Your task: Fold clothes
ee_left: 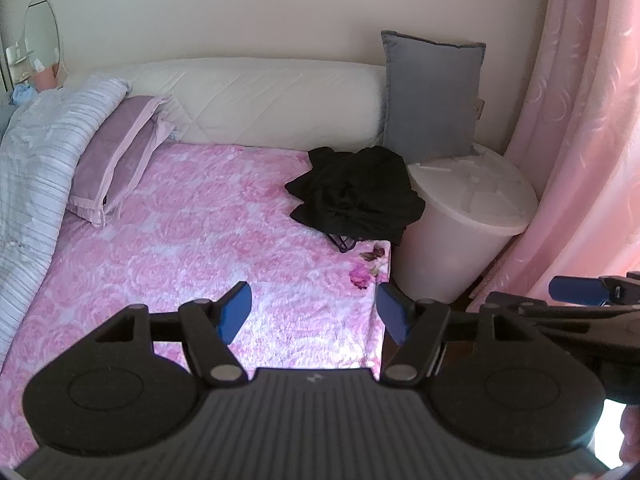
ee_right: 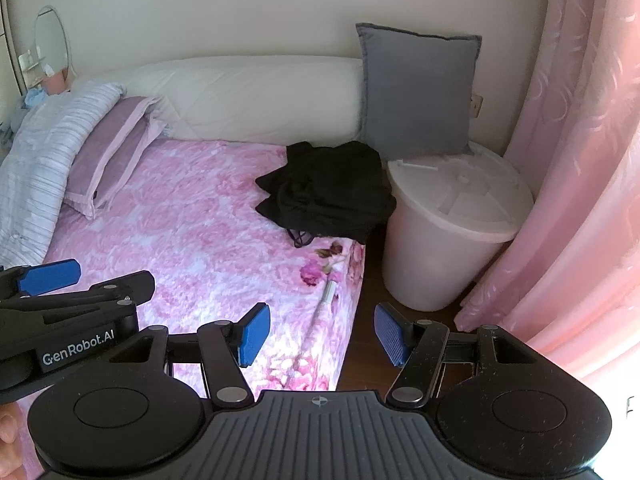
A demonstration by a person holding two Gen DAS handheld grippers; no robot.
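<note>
The black clothes (ee_left: 356, 194) lie in a crumpled heap at the bed's (ee_left: 200, 240) far right corner, against the white bin (ee_left: 460, 240). Both the left gripper (ee_left: 314, 316) and right gripper (ee_right: 322, 334) hover released and empty near the bed's near edge, well apart from the heap. It lies ahead and slightly right of the left one and almost straight ahead of the right one, which looks nearer.

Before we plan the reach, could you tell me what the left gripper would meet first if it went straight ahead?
Likely the pink bedspread, since the open left gripper tilts downward; the black clothes lie farther, slightly right. Depth is uncertain.
</note>
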